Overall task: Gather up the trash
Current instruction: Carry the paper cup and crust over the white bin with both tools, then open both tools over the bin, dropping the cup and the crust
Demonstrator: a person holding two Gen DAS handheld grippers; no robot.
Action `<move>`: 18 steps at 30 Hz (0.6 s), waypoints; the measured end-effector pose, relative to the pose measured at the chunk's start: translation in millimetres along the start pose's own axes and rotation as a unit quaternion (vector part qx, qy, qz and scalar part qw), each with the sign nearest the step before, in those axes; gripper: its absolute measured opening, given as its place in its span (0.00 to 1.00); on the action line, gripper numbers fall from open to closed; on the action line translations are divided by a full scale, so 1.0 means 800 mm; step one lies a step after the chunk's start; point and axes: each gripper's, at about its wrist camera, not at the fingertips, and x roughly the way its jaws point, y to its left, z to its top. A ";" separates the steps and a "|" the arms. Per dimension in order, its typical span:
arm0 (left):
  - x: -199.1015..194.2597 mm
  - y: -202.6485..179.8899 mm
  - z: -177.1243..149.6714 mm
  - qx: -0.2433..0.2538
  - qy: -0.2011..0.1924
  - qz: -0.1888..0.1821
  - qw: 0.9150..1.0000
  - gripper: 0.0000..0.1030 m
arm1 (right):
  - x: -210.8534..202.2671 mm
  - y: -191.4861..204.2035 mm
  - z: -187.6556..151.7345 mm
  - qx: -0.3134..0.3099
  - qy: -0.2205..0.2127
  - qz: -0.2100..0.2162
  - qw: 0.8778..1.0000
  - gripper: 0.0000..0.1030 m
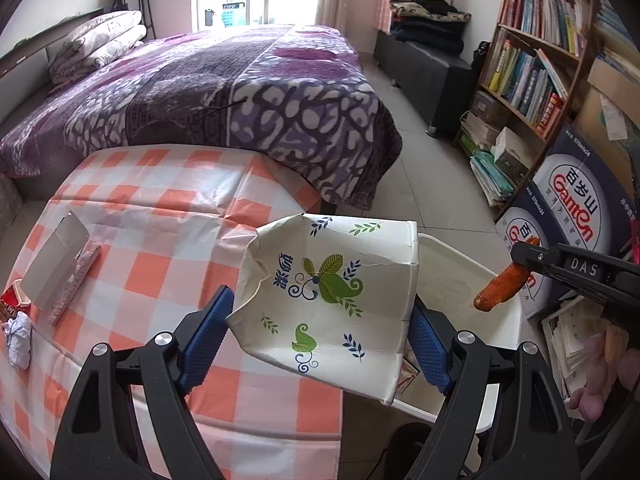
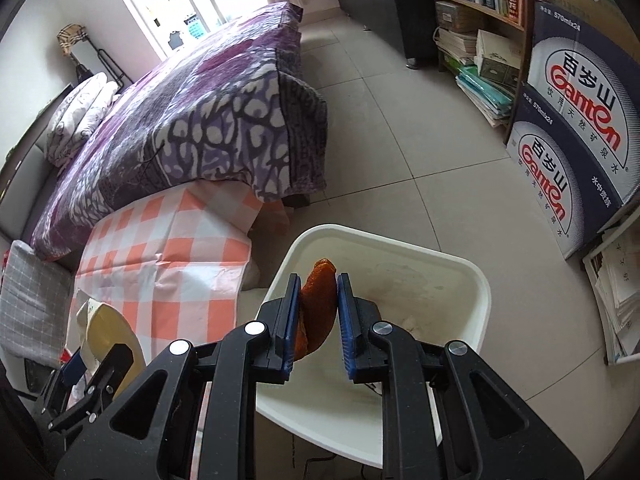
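Observation:
My left gripper [image 1: 320, 320] is shut on a crumpled white paper bag [image 1: 328, 296] printed with green leaves, held at the table's right edge beside a white bin [image 1: 472, 280]. My right gripper [image 2: 318, 304] is shut on an orange peel [image 2: 316, 308] and holds it over the white bin [image 2: 476, 280]. The peel [image 1: 500, 284] and the right gripper also show at the right of the left wrist view. On the table at the left lie a crumpled white tissue [image 1: 18, 338], a red wrapper [image 1: 12, 302] and a flat grey box [image 1: 54, 258].
The table has an orange-and-white checked cloth [image 1: 160, 264]. A bed with a purple blanket [image 1: 224, 88] stands behind it. A bookshelf [image 1: 536, 60] and stacked water cartons [image 2: 576, 120] stand on the right, with paper piles on the tiled floor.

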 end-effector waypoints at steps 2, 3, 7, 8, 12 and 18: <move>0.003 -0.013 0.000 0.006 0.002 -0.010 1.000 0.78 | -0.003 -0.011 0.002 0.008 -0.005 -0.011 1.000 0.21; 0.003 -0.019 0.000 0.009 0.003 -0.014 1.000 0.78 | -0.005 -0.018 0.004 0.011 -0.007 -0.020 1.000 0.24; 0.008 -0.046 -0.001 0.022 0.007 -0.031 0.999 0.78 | -0.010 -0.045 0.009 0.039 -0.016 -0.038 0.998 0.53; 0.009 -0.052 -0.002 0.025 0.008 -0.034 0.999 0.78 | -0.010 -0.051 0.009 0.045 -0.015 -0.040 0.998 0.60; 0.014 -0.072 -0.004 0.033 0.017 -0.050 0.998 0.78 | -0.012 -0.072 0.014 0.072 -0.014 -0.038 0.997 0.70; 0.021 -0.093 -0.006 0.034 0.032 -0.070 0.996 0.78 | -0.022 -0.091 0.018 0.090 -0.027 -0.036 0.995 0.75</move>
